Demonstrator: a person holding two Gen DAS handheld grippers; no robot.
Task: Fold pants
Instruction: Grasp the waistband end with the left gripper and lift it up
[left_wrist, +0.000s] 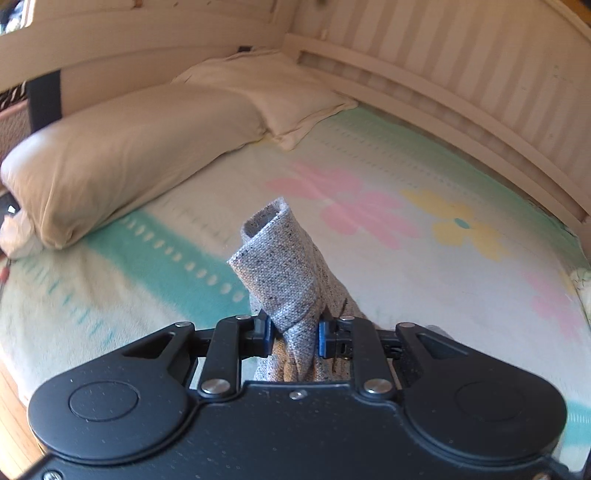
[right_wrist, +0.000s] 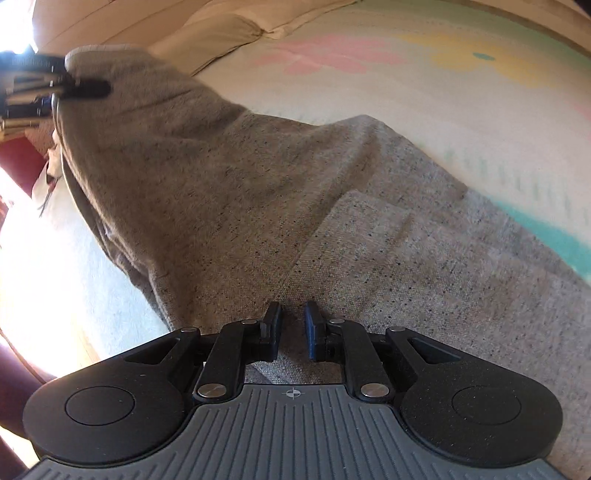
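The grey speckled pants lie across the flowered blanket on a bed. My left gripper is shut on a bunched, twisted end of the pants, which stands up past the blue pads, lifted off the bed. In the right wrist view, that left gripper shows at the upper left, holding the raised end. My right gripper points down onto the pants near a seam. Its narrow jaws are closed on a fold of the fabric.
Two cream pillows lie at the head of the bed. A white slatted rail runs along the far side. The bed's left edge drops off in bright light.
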